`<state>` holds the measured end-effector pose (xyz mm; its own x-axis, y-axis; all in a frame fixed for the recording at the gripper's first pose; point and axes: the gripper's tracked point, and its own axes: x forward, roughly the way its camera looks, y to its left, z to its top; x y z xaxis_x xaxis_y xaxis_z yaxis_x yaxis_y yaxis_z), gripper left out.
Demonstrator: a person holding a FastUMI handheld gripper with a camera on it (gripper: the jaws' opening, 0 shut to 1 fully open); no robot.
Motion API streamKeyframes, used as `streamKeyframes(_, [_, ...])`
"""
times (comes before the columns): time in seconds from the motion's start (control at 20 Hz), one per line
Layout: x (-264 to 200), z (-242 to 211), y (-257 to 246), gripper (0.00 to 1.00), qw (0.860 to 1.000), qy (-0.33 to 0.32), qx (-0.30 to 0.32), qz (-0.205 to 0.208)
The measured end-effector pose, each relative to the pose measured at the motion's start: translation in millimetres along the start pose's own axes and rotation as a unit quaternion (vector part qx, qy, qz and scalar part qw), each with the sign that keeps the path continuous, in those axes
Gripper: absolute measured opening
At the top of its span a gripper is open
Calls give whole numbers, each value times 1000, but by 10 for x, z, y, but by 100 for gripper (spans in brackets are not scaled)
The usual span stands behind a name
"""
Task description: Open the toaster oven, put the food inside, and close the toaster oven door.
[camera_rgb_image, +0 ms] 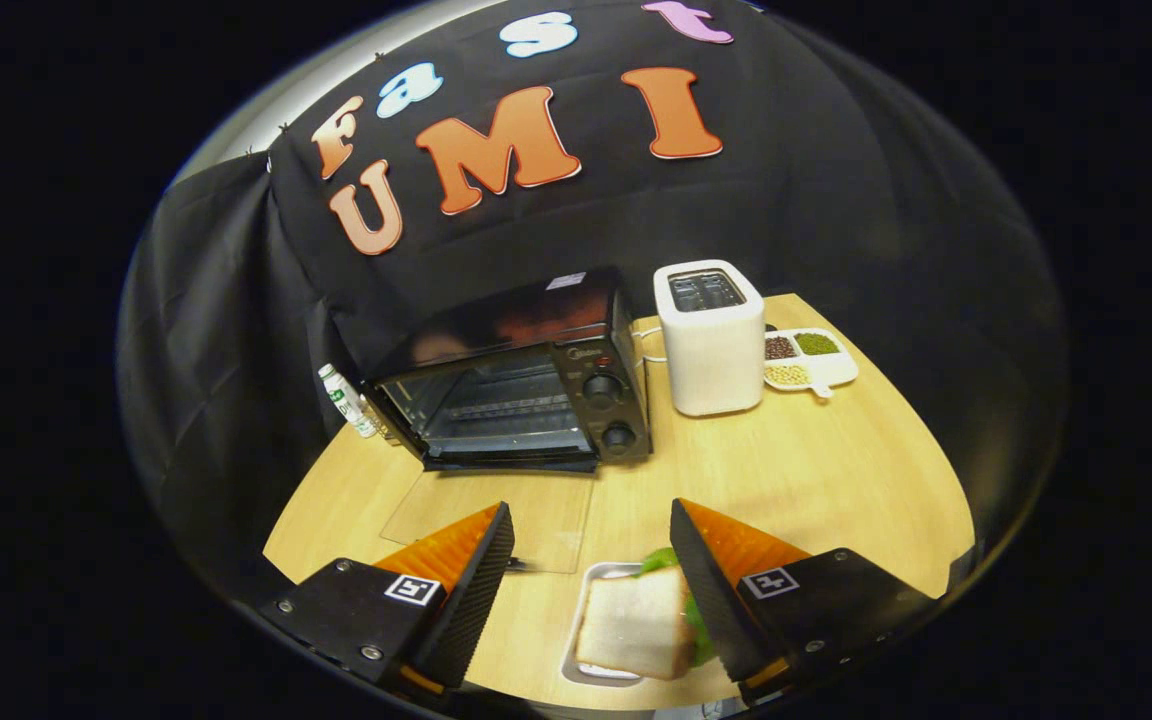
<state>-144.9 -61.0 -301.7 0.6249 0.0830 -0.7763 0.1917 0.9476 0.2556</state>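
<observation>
The black toaster oven (pixel 526 385) stands at the back of the wooden table (pixel 836 480) with its glass door (pixel 486 515) folded down flat toward me, so the wire rack inside shows. A sandwich (pixel 636 620) of white bread with green lettuce lies on a small metal tray (pixel 584 612) near the table's front edge. My gripper (pixel 591 508) is open, hovering over the tray. The sandwich sits between the fingers (pixel 701 575), close against the right one, and the left finger is clear of it.
A white slot toaster (pixel 711 340) stands right of the oven. Beside it lies a white divided dish (pixel 808 362) of beans. A small bottle (pixel 348 398) leans at the oven's left. The booth's black cloth wall closes off the back.
</observation>
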Motion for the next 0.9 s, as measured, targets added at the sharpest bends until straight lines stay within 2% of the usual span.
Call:
streamKeyframes(0.25, [-58, -309, -301, 94, 998, 61, 15, -2])
streamKeyframes(0.6, [46, -705, -404, 92, 990, 122, 56, 34])
streamKeyframes(0.8, [153, -921, -393, 87, 983, 160, 78, 48])
streamKeyframes(0.9, [167, -977, -373, 80, 980, 169, 86, 60])
